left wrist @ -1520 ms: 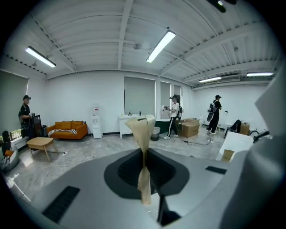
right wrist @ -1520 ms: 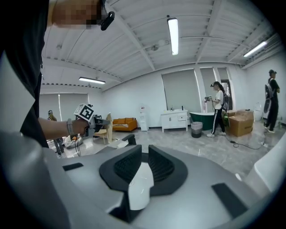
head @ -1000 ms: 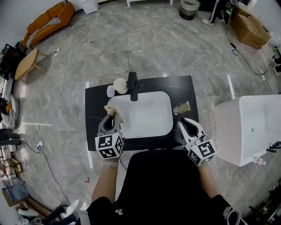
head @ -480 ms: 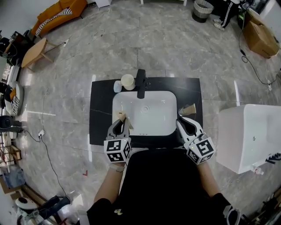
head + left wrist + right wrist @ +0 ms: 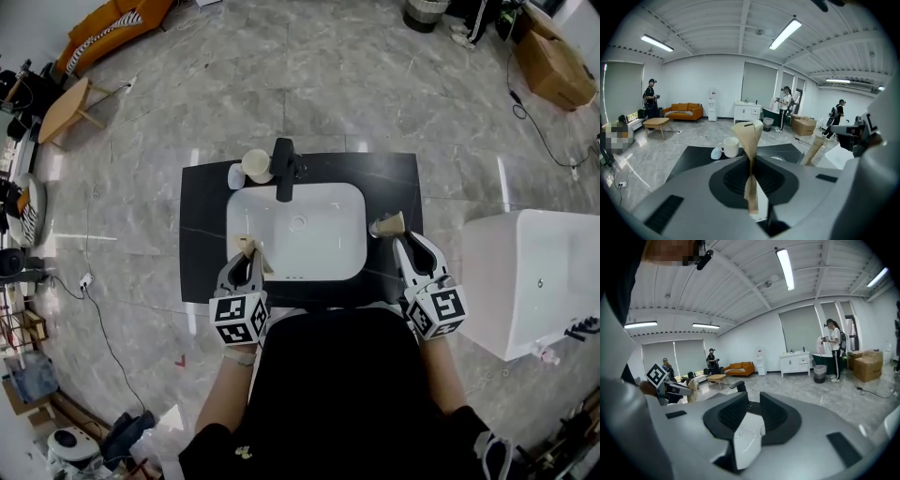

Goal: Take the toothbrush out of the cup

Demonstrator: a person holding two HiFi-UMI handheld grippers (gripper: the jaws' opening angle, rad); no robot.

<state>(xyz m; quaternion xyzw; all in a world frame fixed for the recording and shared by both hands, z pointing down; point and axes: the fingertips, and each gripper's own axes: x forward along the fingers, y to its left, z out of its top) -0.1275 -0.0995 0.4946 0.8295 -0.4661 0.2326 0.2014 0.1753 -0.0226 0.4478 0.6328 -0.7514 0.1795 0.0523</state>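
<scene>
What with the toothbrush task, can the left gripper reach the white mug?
Probably yes: nothing stands between left gripper and white mug across the basin, though its jaws hold a tan strip.

Both forearms (image 5: 228,392) reach forward from the black-clad torso, one on each side. The left gripper (image 5: 246,260) points forward and down, its marker cube at the wrist. Its fingers are pinched on a tan strip (image 5: 749,140) that stands up between them. The right gripper (image 5: 406,245) points forward at a shallower tilt, leaning slightly inward. Its fingers (image 5: 733,413) have just been opening and stand a little apart, with nothing between them.
</scene>
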